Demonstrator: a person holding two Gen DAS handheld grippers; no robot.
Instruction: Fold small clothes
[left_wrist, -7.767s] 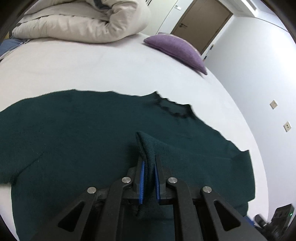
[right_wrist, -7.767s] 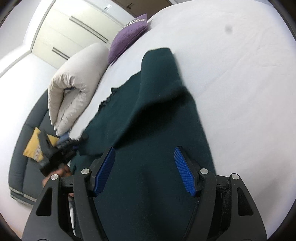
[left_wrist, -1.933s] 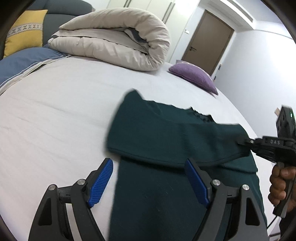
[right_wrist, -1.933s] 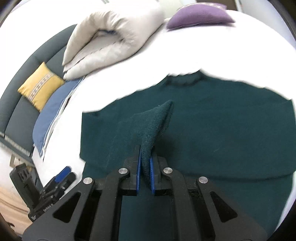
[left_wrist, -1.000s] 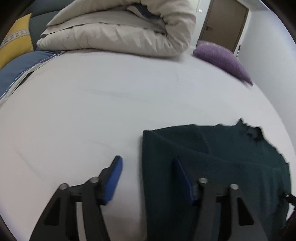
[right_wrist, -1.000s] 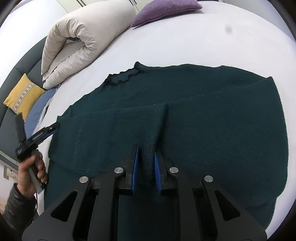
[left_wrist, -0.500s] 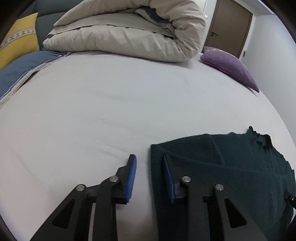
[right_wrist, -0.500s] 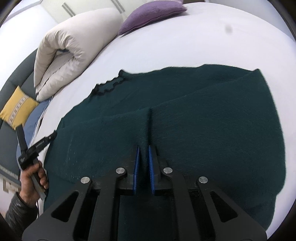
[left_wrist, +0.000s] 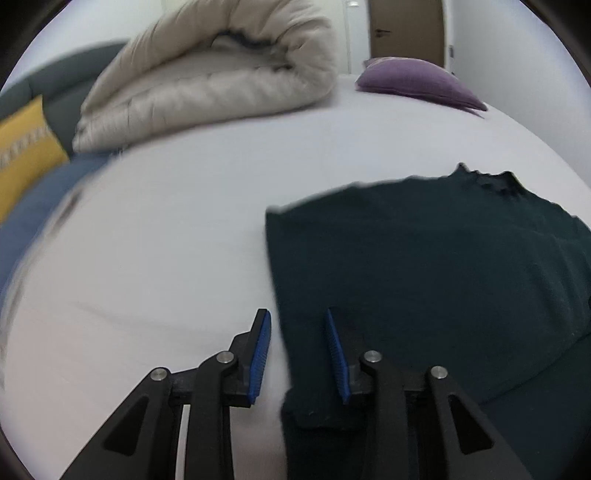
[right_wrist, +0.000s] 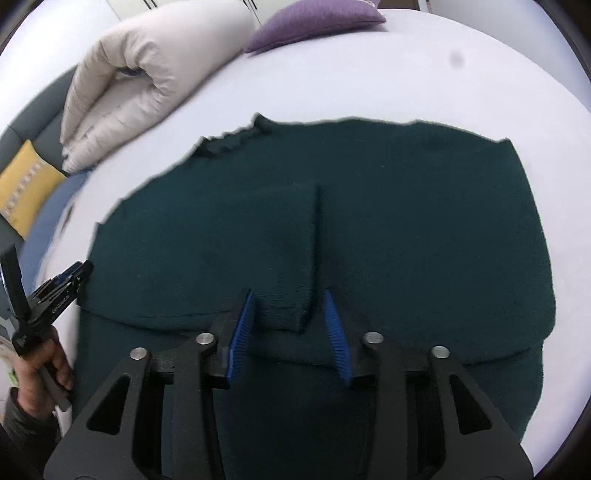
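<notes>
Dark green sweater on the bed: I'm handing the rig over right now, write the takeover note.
Left gripper: opening, nothing pinched; the sweater's left edge lies between its fingers.
Right gripper: opening, with the folded-in sleeve cuff loose between its fingers.
Sweater: flat on the white bed, collar toward the rolled duvet.
Done: both sleeves lie folded across the body.
Left: probably fold the body into a compact stack.
</notes>
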